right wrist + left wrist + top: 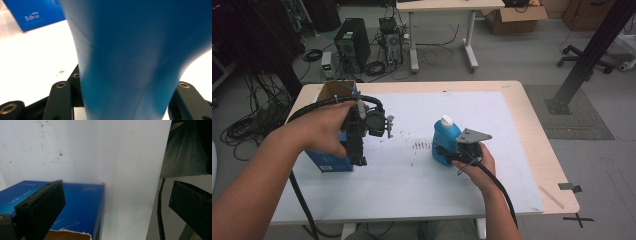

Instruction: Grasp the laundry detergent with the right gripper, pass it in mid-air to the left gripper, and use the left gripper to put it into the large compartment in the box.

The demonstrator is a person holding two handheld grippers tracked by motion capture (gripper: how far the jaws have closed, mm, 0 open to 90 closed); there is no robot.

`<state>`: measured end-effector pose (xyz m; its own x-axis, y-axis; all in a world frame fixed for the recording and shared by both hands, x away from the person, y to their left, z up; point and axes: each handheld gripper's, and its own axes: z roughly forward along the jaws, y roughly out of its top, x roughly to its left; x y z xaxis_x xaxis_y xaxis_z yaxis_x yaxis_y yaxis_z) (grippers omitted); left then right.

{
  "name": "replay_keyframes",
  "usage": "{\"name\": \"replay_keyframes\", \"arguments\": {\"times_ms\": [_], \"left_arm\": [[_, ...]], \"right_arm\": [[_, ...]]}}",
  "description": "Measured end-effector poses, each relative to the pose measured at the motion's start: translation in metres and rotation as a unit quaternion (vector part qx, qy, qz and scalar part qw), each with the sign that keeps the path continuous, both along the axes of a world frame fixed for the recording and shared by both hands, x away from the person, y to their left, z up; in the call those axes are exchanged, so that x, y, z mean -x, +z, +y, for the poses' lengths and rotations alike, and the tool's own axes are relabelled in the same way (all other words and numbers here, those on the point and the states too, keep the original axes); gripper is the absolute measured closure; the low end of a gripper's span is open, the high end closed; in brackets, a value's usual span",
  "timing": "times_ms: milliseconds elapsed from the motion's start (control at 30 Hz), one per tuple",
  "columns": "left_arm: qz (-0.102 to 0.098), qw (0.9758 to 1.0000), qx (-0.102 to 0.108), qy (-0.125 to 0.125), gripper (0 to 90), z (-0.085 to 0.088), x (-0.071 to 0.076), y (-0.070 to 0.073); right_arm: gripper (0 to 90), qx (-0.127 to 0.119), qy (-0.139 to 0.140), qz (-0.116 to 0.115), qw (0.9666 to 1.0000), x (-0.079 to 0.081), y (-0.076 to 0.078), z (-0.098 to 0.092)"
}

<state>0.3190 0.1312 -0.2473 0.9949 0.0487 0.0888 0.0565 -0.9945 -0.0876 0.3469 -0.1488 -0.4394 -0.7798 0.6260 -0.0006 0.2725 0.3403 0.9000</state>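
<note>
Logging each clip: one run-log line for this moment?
right gripper: shut on blue bottle | left gripper: open over blue box | white mat

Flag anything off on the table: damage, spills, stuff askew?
Two things. The blue cardboard box has a ragged, torn top edge, brown card showing in the left gripper view. The white mat carries dark specks and a smudge patch beside the blue bottle. The bottle stands upright with its white cap on; no spill visible.
</note>
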Motion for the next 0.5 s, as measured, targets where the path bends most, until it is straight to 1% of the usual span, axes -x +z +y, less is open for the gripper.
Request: {"name": "replay_keyframes", "arguments": {"times_ms": [100, 233, 367, 467, 500], "left_arm": [[-0.001, 1.0, 0.0, 0.001, 0.8, -0.001, -0.001, 0.001], [-0.005, 1.0, 0.0, -0.001, 0.9, -0.003, -0.001, 0.005], [-0.008, 1.0, 0.0, -0.001, 0.9, -0.005, -0.002, 0.011], [-0.008, 1.0, 0.002, 0.001, 0.9, -0.007, -0.002, 0.014], [-0.009, 1.0, 0.001, -0.001, 0.9, -0.008, -0.002, 0.015]], "right_arm": [[45.1, -0.004, 0.013, -0.006, 0.9999, 0.002, 0.01, -0.002], [45.0, -0.001, 0.04, -0.02, 0.999, 0.005, 0.032, -0.003], [44.9, 0.002, 0.077, -0.028, 0.9967, 0.01, 0.056, -0.005], [44.8, -0.003, 0.105, -0.028, 0.994, 0.013, 0.07, -0.008], [44.8, -0.006, 0.114, -0.027, 0.9931, 0.014, 0.074, -0.009]]}}
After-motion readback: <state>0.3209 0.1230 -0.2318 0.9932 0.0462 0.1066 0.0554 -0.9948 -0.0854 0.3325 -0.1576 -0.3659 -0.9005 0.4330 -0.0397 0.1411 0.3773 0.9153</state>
